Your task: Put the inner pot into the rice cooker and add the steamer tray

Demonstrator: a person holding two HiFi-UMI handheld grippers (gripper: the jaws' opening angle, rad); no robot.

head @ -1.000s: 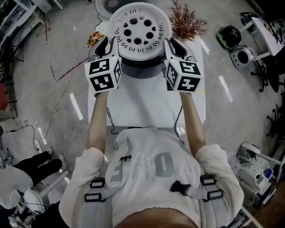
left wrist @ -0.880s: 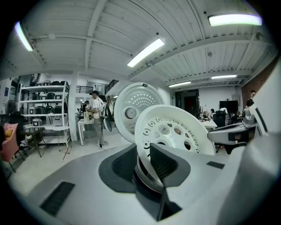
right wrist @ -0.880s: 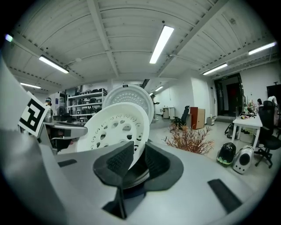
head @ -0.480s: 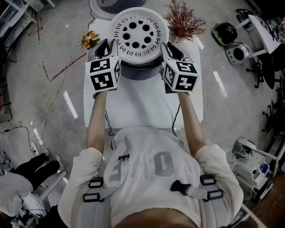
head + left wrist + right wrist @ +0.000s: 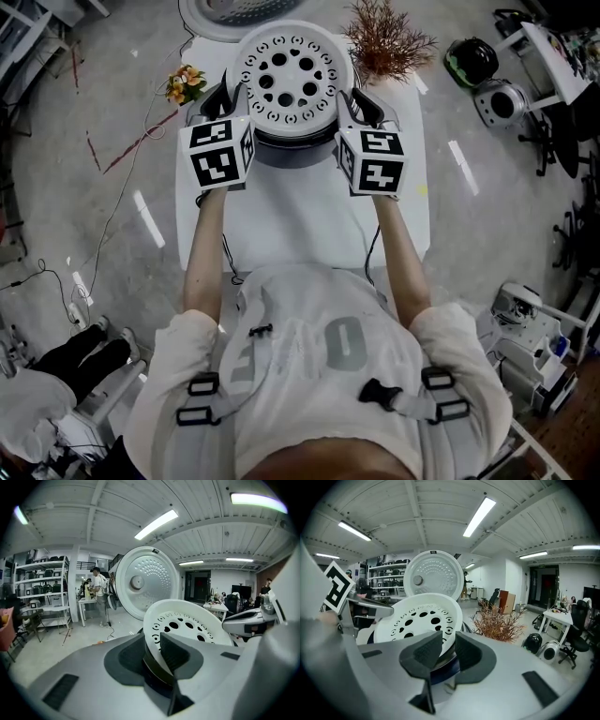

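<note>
The white steamer tray (image 5: 292, 80), round and pierced with holes, hangs just over the rice cooker (image 5: 291, 150) on the white table (image 5: 300, 225). My left gripper (image 5: 230, 94) is shut on the tray's left rim and my right gripper (image 5: 354, 103) on its right rim. In the left gripper view the tray (image 5: 187, 625) rim sits pinched between the dark pads of the left gripper (image 5: 154, 653). In the right gripper view the tray (image 5: 417, 620) rim is likewise clamped by the right gripper (image 5: 447, 653). The cooker's lid (image 5: 147, 583) stands open behind. The tray hides the cooker's inside.
A dried reddish plant (image 5: 384, 42) stands at the table's far right corner and a small bunch of flowers (image 5: 186, 82) at its far left. The open lid (image 5: 239, 9) rises behind the cooker. Equipment and cables lie on the floor around.
Both grippers have sunk with the steamer tray between them, bringing it closer to the rice cooker's top. The grip on both rims is unchanged.
</note>
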